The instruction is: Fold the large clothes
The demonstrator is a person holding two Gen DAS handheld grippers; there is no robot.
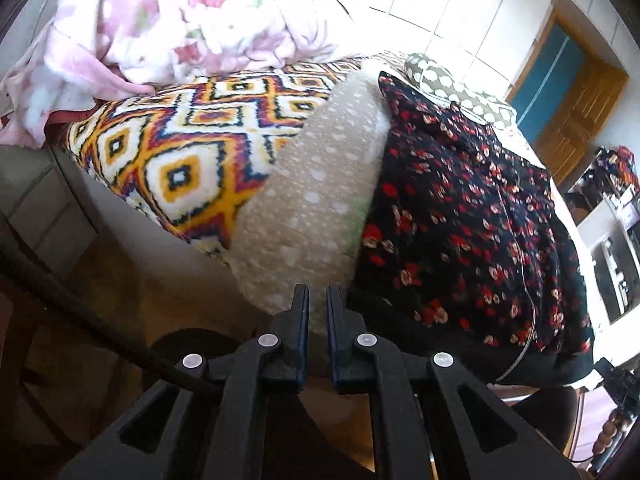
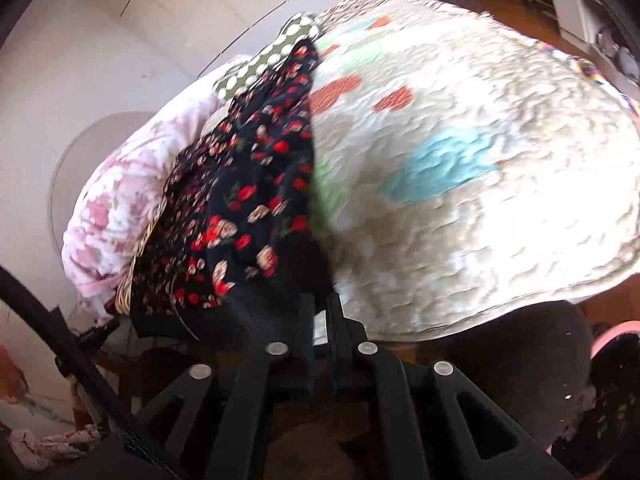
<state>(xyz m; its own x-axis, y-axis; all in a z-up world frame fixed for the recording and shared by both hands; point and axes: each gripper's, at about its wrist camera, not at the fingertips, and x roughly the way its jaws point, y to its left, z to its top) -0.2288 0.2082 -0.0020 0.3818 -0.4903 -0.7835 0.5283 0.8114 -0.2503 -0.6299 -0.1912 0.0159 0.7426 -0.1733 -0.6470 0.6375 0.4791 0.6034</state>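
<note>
The bed [image 1: 100, 184] carries a quilt [image 2: 480, 160]; on that quilt lies the dark floral garment [image 1: 460, 208] — a pink blanket [image 1: 180, 20] heaped beyond it, a diamond-patterned blanket [image 1: 172, 152] beside.

Both wrist views look steeply down along their tools, close over the bed [image 1: 280, 208]; both share the dark floral garment [image 1: 472, 216], perhaps a dress.
</note>
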